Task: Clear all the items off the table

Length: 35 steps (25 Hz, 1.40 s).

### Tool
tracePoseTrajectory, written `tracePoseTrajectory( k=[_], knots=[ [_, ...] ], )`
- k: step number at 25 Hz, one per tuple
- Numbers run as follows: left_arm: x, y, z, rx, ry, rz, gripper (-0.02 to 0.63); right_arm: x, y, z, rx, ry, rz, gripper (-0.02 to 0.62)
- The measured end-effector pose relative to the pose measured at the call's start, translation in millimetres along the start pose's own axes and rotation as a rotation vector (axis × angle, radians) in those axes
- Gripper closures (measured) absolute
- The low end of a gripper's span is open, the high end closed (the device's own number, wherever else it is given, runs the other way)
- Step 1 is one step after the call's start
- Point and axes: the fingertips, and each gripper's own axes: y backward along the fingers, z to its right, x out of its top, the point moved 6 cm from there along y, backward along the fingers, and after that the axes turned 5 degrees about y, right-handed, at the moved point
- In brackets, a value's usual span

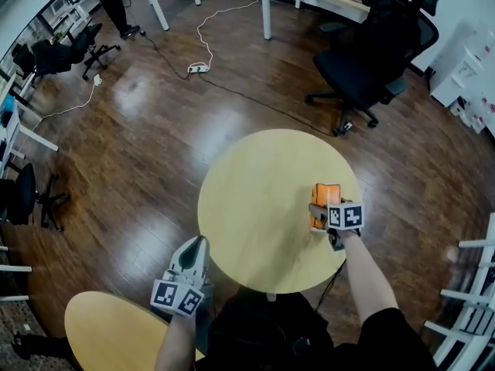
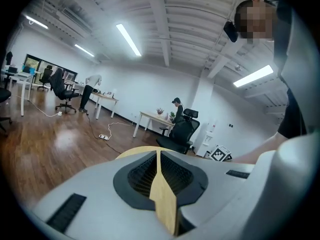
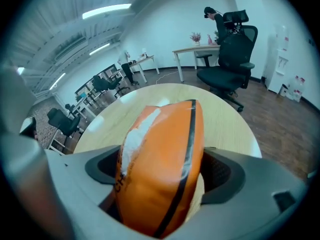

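The orange bag (image 1: 326, 194) sits on the round table (image 1: 255, 207), near its right edge. The right gripper (image 1: 328, 209) has its jaws spread wide around the bag, and a little gap shows at the side. The left gripper (image 1: 198, 246) is by the table's near left edge, with its jaws pressed together and nothing in them.

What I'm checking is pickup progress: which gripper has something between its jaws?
The right gripper: an orange bag sits between its jaws; the left gripper has its jaws together, empty.
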Motion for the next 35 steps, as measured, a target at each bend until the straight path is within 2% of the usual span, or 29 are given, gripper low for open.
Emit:
tracePoseTrajectory(
  k=[5, 12, 17, 23, 27, 28, 30, 32, 35],
  knots=[
    [4.5, -13.9, -8.2, -0.029, -0.013, -0.029, 0.583, -6.8, 0.7, 6.9, 0.014, -0.052, 0.037, 0.043],
    [16.1, -18.4, -1.6, -0.030, -0.066, 0.021, 0.583, 6.9, 24.5, -2.2, -0.037, 0.006, 0.142, 0.042],
    [17.8, -11.3, 12.5, -0.037, -0.070, 0.051, 0.583, 3.7, 41.7, -12.6, -0.009, -0.006, 0.194, 0.041],
    [23.0, 6.3, 24.0, -0.004, -0.083, 0.109, 0.583, 40.7, 90.5, -41.5, -0.033, 0.089, 0.388, 0.041],
    [29.0, 22.0, 33.0, 0.021, -0.100, 0.161, 0.583, 76.5, 135.9, -69.4, 0.045, 0.127, 0.560, 0.043],
    [31.4, 27.0, 36.0, 0.025, -0.099, 0.177, 0.583, 84.2, 150.6, -77.4, 0.078, 0.134, 0.605, 0.055],
    [35.5, 38.2, 44.0, 0.032, -0.102, 0.209, 0.583, 95.5, 182.5, -90.0, 0.130, 0.156, 0.700, 0.170],
    [37.3, 51.6, 53.7, 0.044, -0.119, 0.238, 0.583, 101.2, 211.4, -97.4, 0.176, 0.171, 0.779, 0.211],
    [35.9, 78.3, 64.7, 0.085, -0.141, 0.285, 0.583, 108.8, 250.3, -112.1, 0.242, 0.190, 0.897, 0.323]
  ],
)
